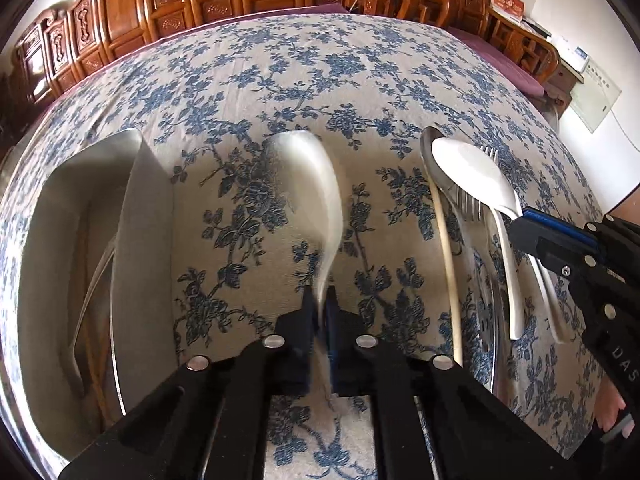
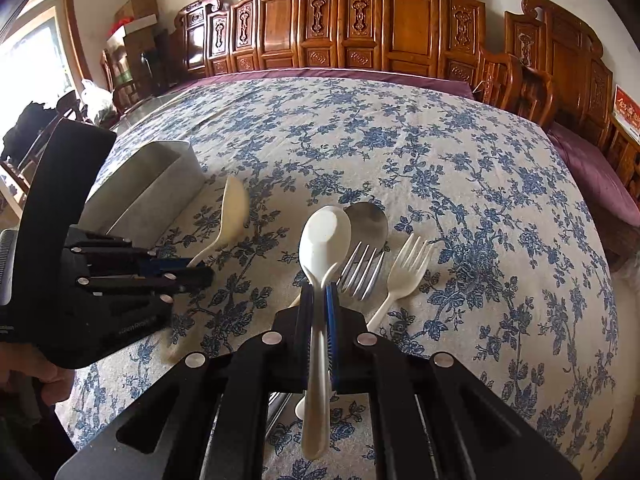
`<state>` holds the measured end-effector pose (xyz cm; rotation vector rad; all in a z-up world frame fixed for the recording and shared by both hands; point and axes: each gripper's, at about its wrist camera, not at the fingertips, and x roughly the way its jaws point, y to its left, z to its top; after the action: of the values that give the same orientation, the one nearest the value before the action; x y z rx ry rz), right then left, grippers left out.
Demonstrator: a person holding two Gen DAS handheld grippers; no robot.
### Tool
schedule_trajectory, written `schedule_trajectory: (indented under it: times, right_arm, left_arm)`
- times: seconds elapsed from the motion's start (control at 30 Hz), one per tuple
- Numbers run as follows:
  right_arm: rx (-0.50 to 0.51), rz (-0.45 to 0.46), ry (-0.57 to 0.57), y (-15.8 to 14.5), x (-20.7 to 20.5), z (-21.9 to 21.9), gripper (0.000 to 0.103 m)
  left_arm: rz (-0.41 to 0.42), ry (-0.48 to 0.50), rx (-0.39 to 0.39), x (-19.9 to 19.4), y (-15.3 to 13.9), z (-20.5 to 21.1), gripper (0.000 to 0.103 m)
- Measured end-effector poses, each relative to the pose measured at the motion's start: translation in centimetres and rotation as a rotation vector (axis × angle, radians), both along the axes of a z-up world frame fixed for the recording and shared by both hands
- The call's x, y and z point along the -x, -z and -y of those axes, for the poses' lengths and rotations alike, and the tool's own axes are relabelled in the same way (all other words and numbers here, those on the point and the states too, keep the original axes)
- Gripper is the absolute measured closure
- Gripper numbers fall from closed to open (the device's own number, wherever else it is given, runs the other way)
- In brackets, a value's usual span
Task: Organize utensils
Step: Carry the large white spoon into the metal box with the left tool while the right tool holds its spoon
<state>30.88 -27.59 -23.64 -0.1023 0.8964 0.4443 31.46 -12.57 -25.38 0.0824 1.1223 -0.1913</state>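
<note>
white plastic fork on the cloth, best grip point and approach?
Grip the white plastic fork on its narrow handle, below the tines. It lies flat on the tablecloth, handle toward the camera, tines away. Come from above on its right side, which is free; the metal fork lies close on its left. Probably set the jaws across the handle.

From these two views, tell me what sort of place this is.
Probably a home dining room. A large table under a blue floral tablecloth holds spoons and forks; carved wooden chairs line its far side against the wall, and cardboard boxes are stacked in a corner.
</note>
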Motion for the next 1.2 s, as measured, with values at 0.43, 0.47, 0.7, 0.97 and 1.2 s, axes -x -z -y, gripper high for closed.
schedule_trajectory:
  times: [0.43, 0.47, 0.7, 0.97, 1.2]
  right_arm:
    - [-0.012, 0.001, -0.01, -0.2, 0.2, -1.0, 0.095]
    - [-0.014, 0.001, -0.012, -0.2, 0.2, -1.0, 0.095]
    - [-0.022, -0.002, -0.033, -0.4, 0.8, -1.8, 0.095]
    - [-0.036, -0.015, -0.056, -0.3, 1.4, -2.9, 0.095]
    - [-0.031, -0.027, -0.082, 0.0, 2.1, -4.1, 0.095]
  left_arm:
    - [0.094, 0.031, -0.021, 1.7, -3.7, -0.6, 0.1]
    - [0.098, 0.032, -0.02, 1.8, -3.9, -0.6, 0.1]
    - [0.121, 0.043, -0.007, 2.7, -5.6, -1.2, 0.1]
    - [0.148, 0.052, -0.004, 3.9, -7.2, -2.1, 0.1]
    - [0.162, 0.035, 0.0, 4.4, -8.1, -3.7, 0.1]
